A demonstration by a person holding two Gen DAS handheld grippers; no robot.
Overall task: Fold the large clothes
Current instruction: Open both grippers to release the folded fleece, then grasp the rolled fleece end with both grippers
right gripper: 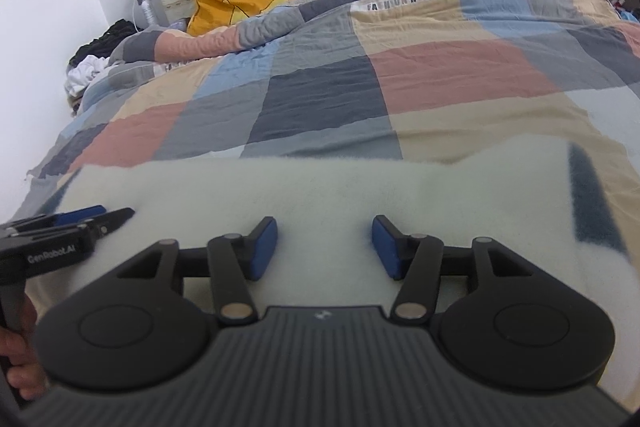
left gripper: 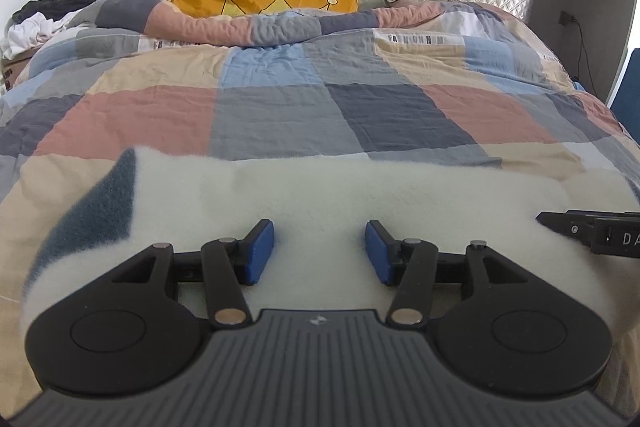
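Lying flat across the near end of the bed point(left gripper: 320, 115), the fluffy white garment point(left gripper: 320, 187) spreads directly under and ahead of both tools, its long axis running side to side, crosswise to the way the fingers point. Its far edge runs roughly straight across the checked quilt point(right gripper: 320, 87), and a dark blue-grey band point(left gripper: 100, 211) marks its left end in the left wrist view, with a matching band at the right end in the right wrist view. The left hand-held gripper point(left gripper: 320, 251) hovers over the left-centre of the cloth with its blue pads spread apart, holding nothing; the right hand-held gripper point(right gripper: 325, 247) sits likewise released over the right-centre. Each tool appears at the edge of the other's view, so they stand side by side, just beside one another. Neither is plainly nearer the far edge; each is nearer its own end, so a fold across the width would likely need both, each taking its own side.
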